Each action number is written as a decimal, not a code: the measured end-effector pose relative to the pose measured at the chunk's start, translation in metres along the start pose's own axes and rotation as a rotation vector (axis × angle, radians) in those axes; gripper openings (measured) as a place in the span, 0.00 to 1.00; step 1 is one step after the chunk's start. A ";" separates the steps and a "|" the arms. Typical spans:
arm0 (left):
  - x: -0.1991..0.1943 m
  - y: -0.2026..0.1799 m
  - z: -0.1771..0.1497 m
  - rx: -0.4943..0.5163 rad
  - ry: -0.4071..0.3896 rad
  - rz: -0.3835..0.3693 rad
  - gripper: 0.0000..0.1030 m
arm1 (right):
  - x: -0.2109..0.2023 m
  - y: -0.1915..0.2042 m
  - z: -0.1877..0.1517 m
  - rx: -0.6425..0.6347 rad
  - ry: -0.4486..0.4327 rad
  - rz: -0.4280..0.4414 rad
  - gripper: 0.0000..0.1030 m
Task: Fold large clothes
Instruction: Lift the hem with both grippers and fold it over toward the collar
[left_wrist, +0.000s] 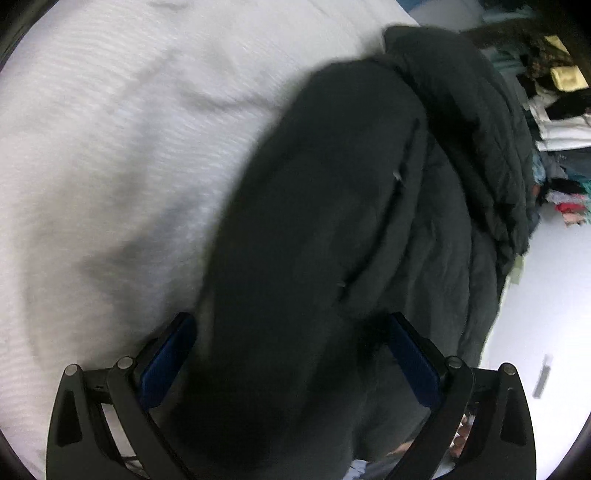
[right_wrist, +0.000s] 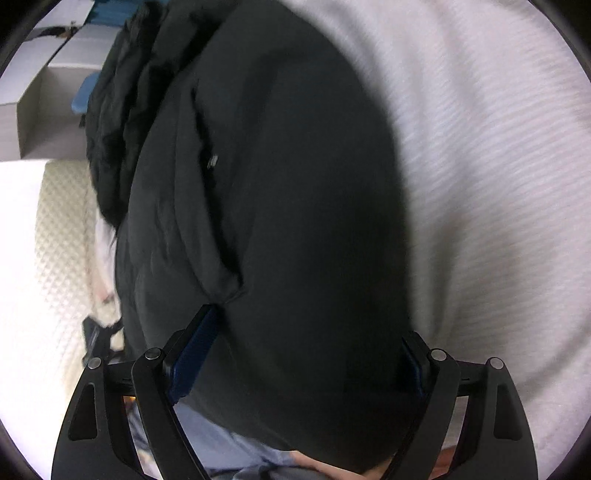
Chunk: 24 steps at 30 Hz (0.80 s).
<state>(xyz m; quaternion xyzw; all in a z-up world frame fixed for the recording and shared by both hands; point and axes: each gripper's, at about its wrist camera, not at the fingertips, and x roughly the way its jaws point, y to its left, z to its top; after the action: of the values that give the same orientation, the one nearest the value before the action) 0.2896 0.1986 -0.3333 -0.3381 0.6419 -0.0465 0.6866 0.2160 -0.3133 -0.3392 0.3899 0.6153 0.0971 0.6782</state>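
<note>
A large dark grey padded jacket (left_wrist: 332, 221) lies bunched on a white ribbed bed cover (left_wrist: 110, 147). It also fills the right wrist view (right_wrist: 277, 203). My left gripper (left_wrist: 291, 332) is wide open, and a thick fold of the jacket bulges between its blue-padded fingers (left_wrist: 170, 354). My right gripper (right_wrist: 314, 332) is also wide open, with the jacket's bulk between its fingers (right_wrist: 195, 343). A zipped pocket seam (left_wrist: 391, 206) runs along the jacket. The fingertips are partly hidden by fabric.
A pile of mixed clothes (left_wrist: 561, 122) lies at the far right past the bed edge, over a pale floor (left_wrist: 546, 295). White open boxes (right_wrist: 48, 96) and a cream quilted mattress side (right_wrist: 55, 240) lie left in the right wrist view.
</note>
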 end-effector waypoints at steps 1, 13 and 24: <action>0.004 -0.003 0.000 0.008 0.009 -0.017 0.98 | 0.002 0.002 0.000 -0.009 0.011 0.017 0.84; -0.015 -0.040 -0.013 0.133 -0.033 -0.211 0.29 | -0.033 0.059 -0.006 -0.296 -0.113 0.203 0.15; -0.141 -0.072 -0.059 0.263 -0.203 -0.390 0.09 | -0.135 0.089 -0.045 -0.485 -0.362 0.307 0.06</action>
<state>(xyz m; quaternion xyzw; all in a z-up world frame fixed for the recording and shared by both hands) 0.2383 0.1900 -0.1732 -0.3664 0.4807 -0.2268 0.7637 0.1757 -0.3173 -0.1767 0.3160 0.3779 0.2709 0.8270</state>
